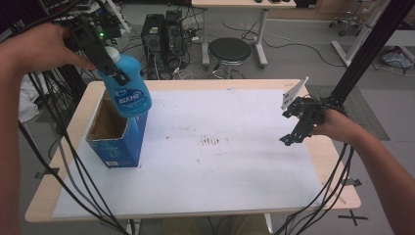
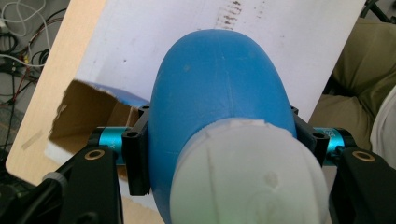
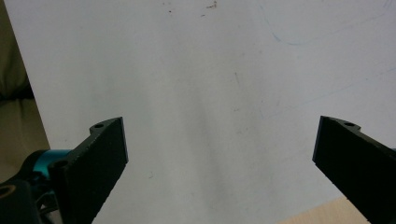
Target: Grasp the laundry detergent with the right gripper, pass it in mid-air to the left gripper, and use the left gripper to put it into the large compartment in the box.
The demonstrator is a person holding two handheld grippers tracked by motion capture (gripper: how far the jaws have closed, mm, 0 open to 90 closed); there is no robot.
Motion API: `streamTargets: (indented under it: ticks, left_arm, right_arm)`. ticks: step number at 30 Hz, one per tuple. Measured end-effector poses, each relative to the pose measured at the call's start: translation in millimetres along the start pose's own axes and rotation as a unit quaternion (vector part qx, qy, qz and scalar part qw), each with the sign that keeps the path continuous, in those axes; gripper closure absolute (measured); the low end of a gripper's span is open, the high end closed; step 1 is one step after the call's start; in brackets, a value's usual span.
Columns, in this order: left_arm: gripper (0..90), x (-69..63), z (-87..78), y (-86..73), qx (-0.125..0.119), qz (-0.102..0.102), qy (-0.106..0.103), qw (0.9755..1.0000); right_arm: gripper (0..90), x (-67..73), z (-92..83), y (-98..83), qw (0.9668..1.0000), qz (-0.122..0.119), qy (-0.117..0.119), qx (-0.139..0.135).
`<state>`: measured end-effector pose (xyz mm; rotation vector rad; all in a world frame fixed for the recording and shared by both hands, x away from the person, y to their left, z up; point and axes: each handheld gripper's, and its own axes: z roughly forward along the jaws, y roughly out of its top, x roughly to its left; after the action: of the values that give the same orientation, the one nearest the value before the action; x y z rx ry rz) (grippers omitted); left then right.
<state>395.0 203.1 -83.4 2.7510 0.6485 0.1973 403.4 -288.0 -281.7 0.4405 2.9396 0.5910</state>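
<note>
The blue bottle (image 1: pixel 128 93) hangs tilted over the open blue box (image 1: pixel 117 137) at the left of the bench (image 1: pixel 318 161). The left hand-held gripper (image 1: pixel 108 63) squeezes it near its white cap (image 2: pixel 247 182). The right hand-held gripper (image 1: pixel 293 134) is wide open over the white sheet (image 1: pixel 220 166).

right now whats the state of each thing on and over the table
blue bottle: white cap on, clamped near the top, hanging above the box
box: upright, top open
left gripper: shut on the bottle
right gripper: open, nothing between its jaws
white sheet: flat, stained at its middle
</note>
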Motion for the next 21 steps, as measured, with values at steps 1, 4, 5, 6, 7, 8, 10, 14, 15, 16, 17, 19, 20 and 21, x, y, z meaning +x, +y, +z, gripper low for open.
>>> streamTargets:
  ticks: [1,4,5,6,7,8,10,14,15,16,17,19,20,21]
  left_arm:
    - [37.9,1.1,-2.4,-3.4,-0.001,-0.003,0.002,1.0]
    - [37.9,5.1,-6.4,-14.3,0.001,-0.012,0.008,0.9999]
    - [37.9,6.6,-6.9,-18.0,0.003,-0.016,0.01,0.9998]
    - [37.9,8.1,-7.1,-21.8,0.004,-0.018,0.013,0.9998]
    - [37.9,9.6,-7.3,-25.3,0.006,-0.019,0.016,0.9997]
    - [37.9,11.0,-7.0,-28.7,0.008,-0.022,0.018,0.9996]
    - [37.9,13.3,-6.2,-35.0,0.011,-0.027,0.021,0.9994]
    - [37.9,17.5,-2.7,-46.2,0.014,-0.034,0.024,0.999]
    - [37.9,18.8,-1.2,-49.1,0.013,-0.035,0.024,0.999]
    - [37.9,19.9,0.5,-51.9,0.013,-0.036,0.023,0.999]
    - [37.9,20.8,2.3,-54.4,0.011,-0.039,0.022,0.9989]
    - [37.9,22.8,6.3,-58.3,0.013,-0.037,0.021,0.999]
    - [37.9,23.4,9.1,-59.8,0.013,-0.035,0.02,0.9991]
    - [37.9,24.0,12.2,-61.1,0.015,-0.035,0.018,0.9991]
  right_arm:
    - [2.2,-0.5,-0.3,-0.4,1.0,-0.001,0.0,-0.001]
    - [2.2,-1.1,-1.1,-2.0,1.0,-0.002,0.001,-0.003]
    - [2.2,-1.0,-1.3,-2.4,1.0,0.0,0.001,-0.002]
    - [2.2,-1.0,-1.3,-2.8,1.0,0.0,0.002,-0.001]
    - [2.2,-0.9,-1.2,-3.1,1.0,0.0,0.002,-0.001]
    - [2.2,-0.8,-1.2,-3.3,1.0,0.001,0.001,-0.001]
    - [2.2,-0.4,-1.5,-3.4,1.0,0.002,0.001,-0.001]
    - [2.2,-0.2,-1.4,-3.0,1.0,0.003,0.001,-0.001]
    - [2.2,-0.1,-1.0,-2.5,1.0,0.004,0.0,0.0]
    - [2.2,-0.3,-0.4,-1.9,1.0,0.001,0.001,0.0]
    - [2.2,0.0,0.0,-1.2,1.0,0.003,0.001,0.002]
    - [2.2,0.3,1.7,0.4,1.0,0.002,0.001,0.005]
    - [2.2,0.1,2.6,1.0,1.0,0.0,0.001,0.004]
    - [2.2,0.4,3.3,1.8,1.0,0.002,0.001,0.005]
